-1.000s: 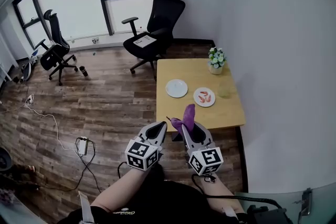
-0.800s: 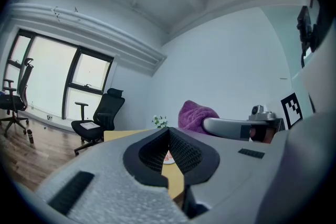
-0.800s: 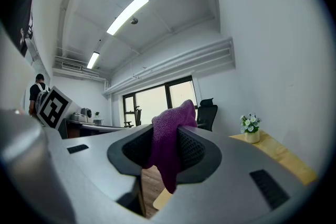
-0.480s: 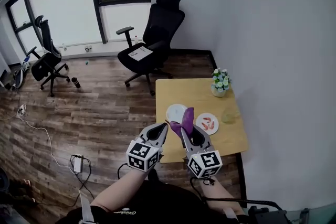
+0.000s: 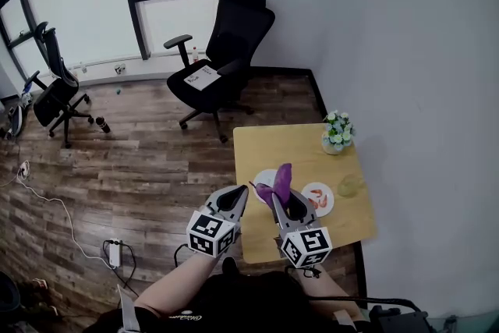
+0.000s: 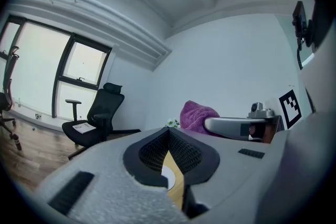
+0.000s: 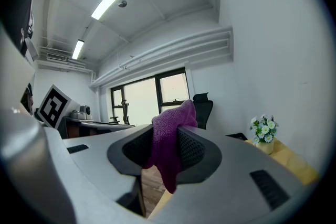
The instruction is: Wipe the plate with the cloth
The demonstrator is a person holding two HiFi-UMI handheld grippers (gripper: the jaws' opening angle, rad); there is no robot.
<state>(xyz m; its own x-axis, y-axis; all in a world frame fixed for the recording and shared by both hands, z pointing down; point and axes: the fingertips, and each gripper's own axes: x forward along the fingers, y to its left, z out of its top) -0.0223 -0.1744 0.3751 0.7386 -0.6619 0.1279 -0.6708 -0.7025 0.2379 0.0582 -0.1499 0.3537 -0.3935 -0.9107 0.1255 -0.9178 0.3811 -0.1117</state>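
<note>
Plate, white, sits on the wooden table, partly hidden behind the purple cloth. Right gripper has its jaws clamped on the cloth, raised off the table. Left gripper, just beside it, is pinched closed and empty. Second plate holds food; flowers stand at the far corner.

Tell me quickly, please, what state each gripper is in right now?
Left gripper: closed, nothing between its jaws.
Right gripper: closed on the purple cloth.
</note>
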